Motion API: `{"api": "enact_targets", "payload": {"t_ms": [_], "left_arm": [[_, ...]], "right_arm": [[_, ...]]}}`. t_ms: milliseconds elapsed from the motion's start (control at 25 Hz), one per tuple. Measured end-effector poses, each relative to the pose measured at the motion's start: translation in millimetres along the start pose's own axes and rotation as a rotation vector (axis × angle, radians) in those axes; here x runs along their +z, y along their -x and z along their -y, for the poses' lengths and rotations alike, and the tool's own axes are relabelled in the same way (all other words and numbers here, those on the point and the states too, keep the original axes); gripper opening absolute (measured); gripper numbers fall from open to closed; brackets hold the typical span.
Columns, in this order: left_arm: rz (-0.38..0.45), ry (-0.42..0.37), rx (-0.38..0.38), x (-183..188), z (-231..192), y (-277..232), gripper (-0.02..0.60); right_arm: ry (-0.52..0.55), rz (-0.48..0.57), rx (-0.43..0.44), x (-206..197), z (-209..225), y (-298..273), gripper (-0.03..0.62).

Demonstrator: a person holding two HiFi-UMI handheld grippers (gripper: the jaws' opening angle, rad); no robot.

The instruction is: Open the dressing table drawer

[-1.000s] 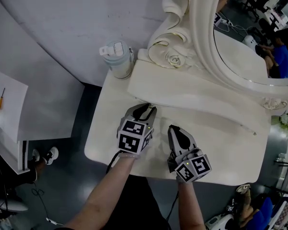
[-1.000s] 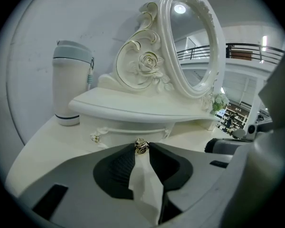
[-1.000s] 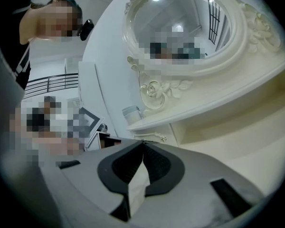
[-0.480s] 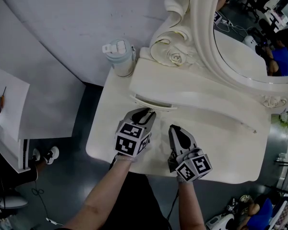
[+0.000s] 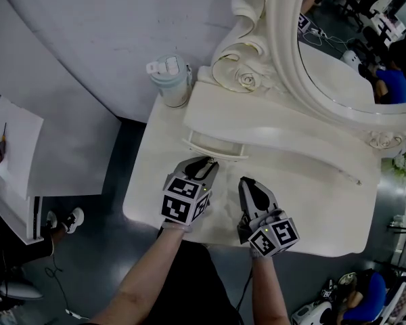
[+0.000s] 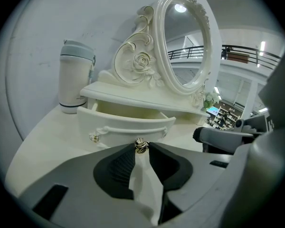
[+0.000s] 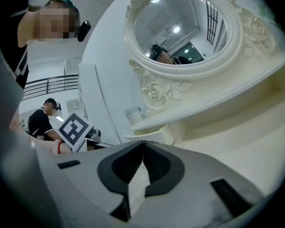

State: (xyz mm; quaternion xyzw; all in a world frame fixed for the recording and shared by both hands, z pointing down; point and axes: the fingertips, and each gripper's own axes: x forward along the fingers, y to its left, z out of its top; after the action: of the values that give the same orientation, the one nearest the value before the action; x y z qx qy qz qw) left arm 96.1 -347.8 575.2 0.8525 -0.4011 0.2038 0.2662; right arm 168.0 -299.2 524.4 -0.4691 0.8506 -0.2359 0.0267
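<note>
At the near left of the dressing table [image 5: 318, 208], the left gripper [image 5: 204, 164] is pinching the small metal knob [image 6: 141, 146] of the drawer [image 6: 128, 125], which is standing partly pulled out. Just right, the right gripper [image 5: 247, 183] is holding nothing, jaws together, its cube [image 5: 274, 234] showing black-and-white square markers.

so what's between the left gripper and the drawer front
Only the small metal knob, pinched at the left gripper's tips on the part-open drawer; the left gripper view shows it.

Cream drawer [image 5: 213, 144], curved front with raised trim, partly pulled out below shelf [image 5: 277, 124]; small metal knob [image 6: 141, 146] at front centre.
</note>
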Motion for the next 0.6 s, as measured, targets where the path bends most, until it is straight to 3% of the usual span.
{"api": "enact_targets", "payload": {"t_ms": [600], "left_arm": [[0.0,0.026,-0.003,-10.9,5.9,9.6,0.109]], "right_arm": [[-0.013,-0.01,0.012,-9.0,-3.7,4.1,0.006]]}}
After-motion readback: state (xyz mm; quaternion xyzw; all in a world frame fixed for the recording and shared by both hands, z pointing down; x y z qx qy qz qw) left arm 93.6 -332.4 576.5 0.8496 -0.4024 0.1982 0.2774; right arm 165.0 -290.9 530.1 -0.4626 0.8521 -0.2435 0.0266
